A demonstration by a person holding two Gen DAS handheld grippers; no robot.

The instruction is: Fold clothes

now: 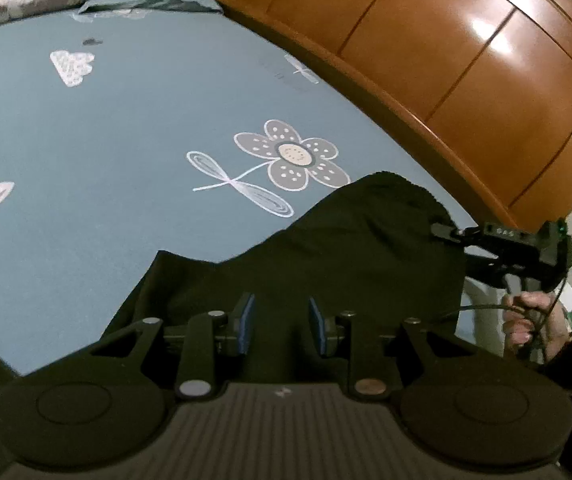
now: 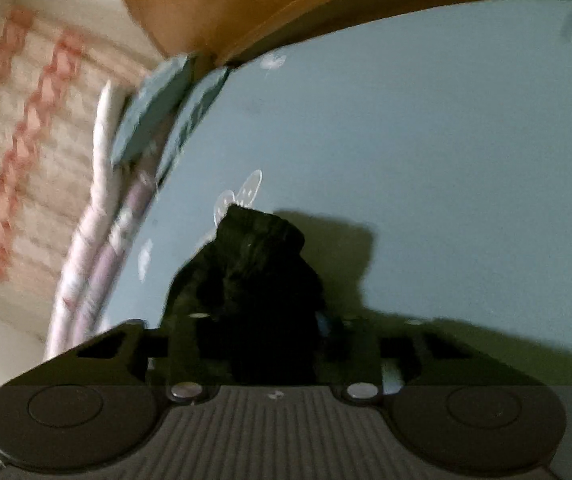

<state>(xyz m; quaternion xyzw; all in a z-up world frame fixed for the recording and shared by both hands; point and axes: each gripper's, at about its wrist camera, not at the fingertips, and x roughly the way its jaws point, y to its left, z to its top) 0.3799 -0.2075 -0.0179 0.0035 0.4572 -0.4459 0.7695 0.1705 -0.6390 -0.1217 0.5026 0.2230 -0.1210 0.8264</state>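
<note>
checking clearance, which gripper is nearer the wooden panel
Right. The right gripper is at the edge of the cloth, beside the wooden panel; the left gripper is farther back.

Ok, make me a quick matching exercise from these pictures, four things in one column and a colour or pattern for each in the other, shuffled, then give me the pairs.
Things:
1. garment
2. bedsheet
3. headboard
4. left gripper's pads

Colours:
A. glossy orange-brown wood
B. blue
C. black
D. grey-blue with printed flowers

Pairs: 1-C, 2-D, 3-A, 4-B
</note>
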